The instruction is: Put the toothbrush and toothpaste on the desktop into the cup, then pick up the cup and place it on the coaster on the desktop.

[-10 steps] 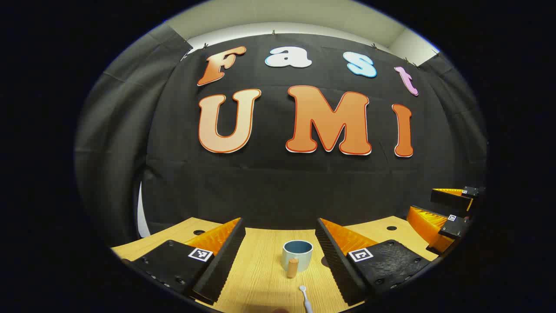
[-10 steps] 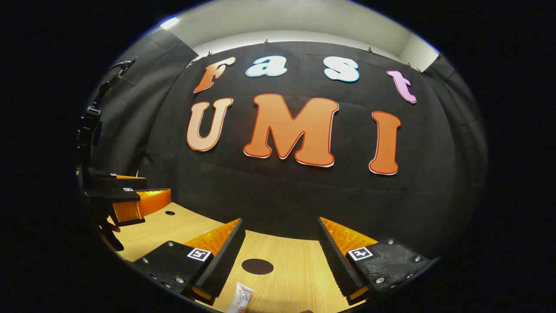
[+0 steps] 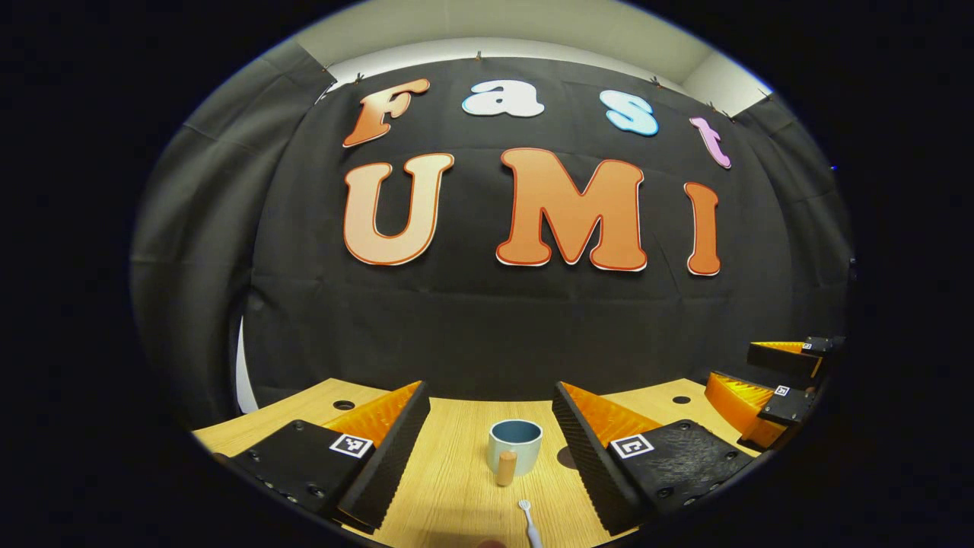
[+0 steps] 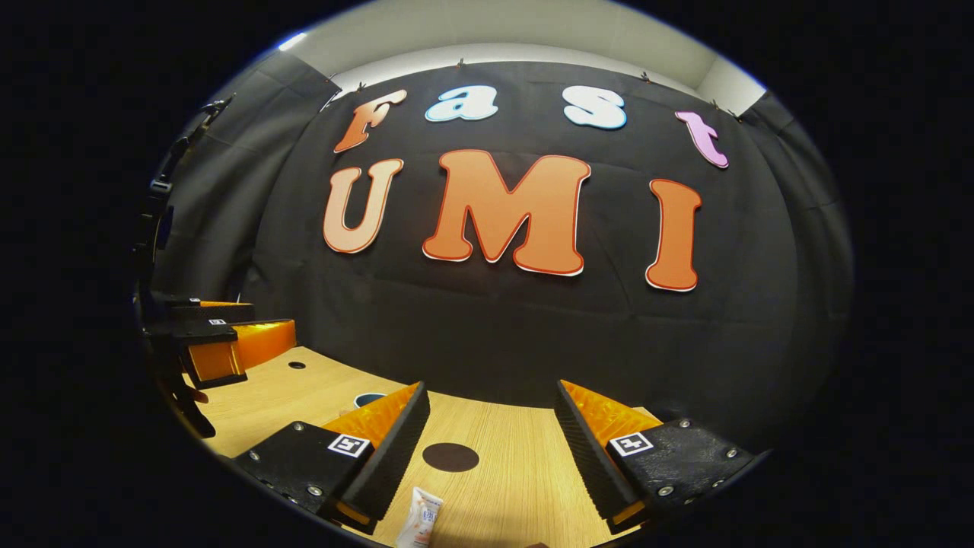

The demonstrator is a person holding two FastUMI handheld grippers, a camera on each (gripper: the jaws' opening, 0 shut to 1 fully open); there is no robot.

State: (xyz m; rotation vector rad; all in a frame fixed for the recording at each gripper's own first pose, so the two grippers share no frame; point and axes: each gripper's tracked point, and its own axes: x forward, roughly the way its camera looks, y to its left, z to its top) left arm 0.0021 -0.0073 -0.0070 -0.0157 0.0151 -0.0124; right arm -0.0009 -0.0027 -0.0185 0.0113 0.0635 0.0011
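A: Left gripper (image 3: 491,457), pose?
B: Held low over the wooden desktop (image 3: 456,495), level, aimed at the booth's back wall. Fingers spread wide, released, nothing between them.

A: Right gripper (image 4: 491,457)?
B: Same attitude: low, level, facing the wall. Fingers spread wide, nothing gripped. Also visible from the left gripper view at far right, above the desktop edge, well apart from the cup.

A: Cup (image 3: 515,447), description and location?
B: Pale blue-grey outside, darker blue inside, upright, mouth open to the top. Short tan wooden handle on the near side, pointing toward the camera. Standing on the desktop ahead of the left gripper, centred between its fingers but beyond their tips, untouched.

A: Toothbrush (image 3: 528,519)?
B: White, slim, lying flat on the desktop nearer than the cup, head toward the cup, handle running off the lower edge.

A: Toothpaste (image 4: 421,519)?
B: White tube with pinkish print, lying flat near the right gripper's left-hand finger in its own view, partly cut off at the bottom.

A: Coaster (image 4: 450,457)?
B: Dark round disc, flat on the desktop, ahead of the toothpaste, bare on top.
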